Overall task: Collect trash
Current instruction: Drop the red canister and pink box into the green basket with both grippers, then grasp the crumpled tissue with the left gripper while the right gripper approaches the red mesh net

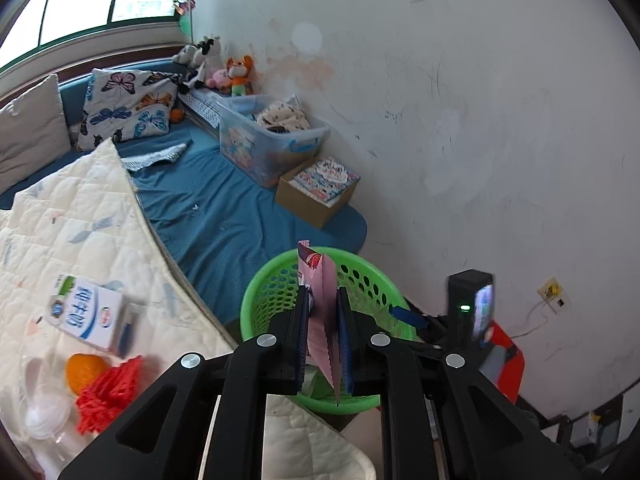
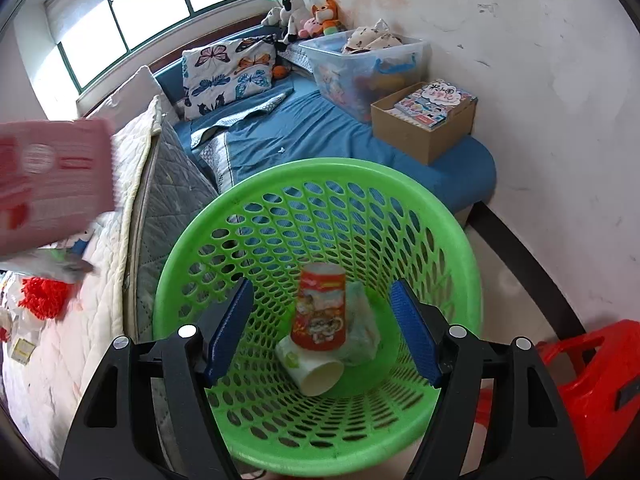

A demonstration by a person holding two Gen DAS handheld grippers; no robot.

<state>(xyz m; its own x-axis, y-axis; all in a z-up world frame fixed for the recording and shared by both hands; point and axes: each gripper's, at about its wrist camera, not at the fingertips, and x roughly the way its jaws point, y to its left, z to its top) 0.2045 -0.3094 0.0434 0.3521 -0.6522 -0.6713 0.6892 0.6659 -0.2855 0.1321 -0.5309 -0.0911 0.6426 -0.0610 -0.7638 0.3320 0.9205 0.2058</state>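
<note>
A blue-sheeted bed [image 2: 320, 128] with a white quilted blanket [image 1: 80, 240] lies beside the round green perforated plastic basket [image 2: 460, 240], which holds a red printed paper cup [image 2: 320, 308] and a white paper cup [image 2: 316, 376]. The left gripper [image 1: 323, 300] has its fingers clamped on a flat pink snack wrapper [image 1: 322, 280] above the basket's rim. The right gripper [image 2: 324, 320] hangs over the basket, fingers spread and empty.

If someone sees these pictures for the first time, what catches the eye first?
The bright green basket beside the bed, holding a red printed cup and a white cup. The left gripper pinches a pink wrapper above it; the right gripper hangs open over its mouth.
</note>
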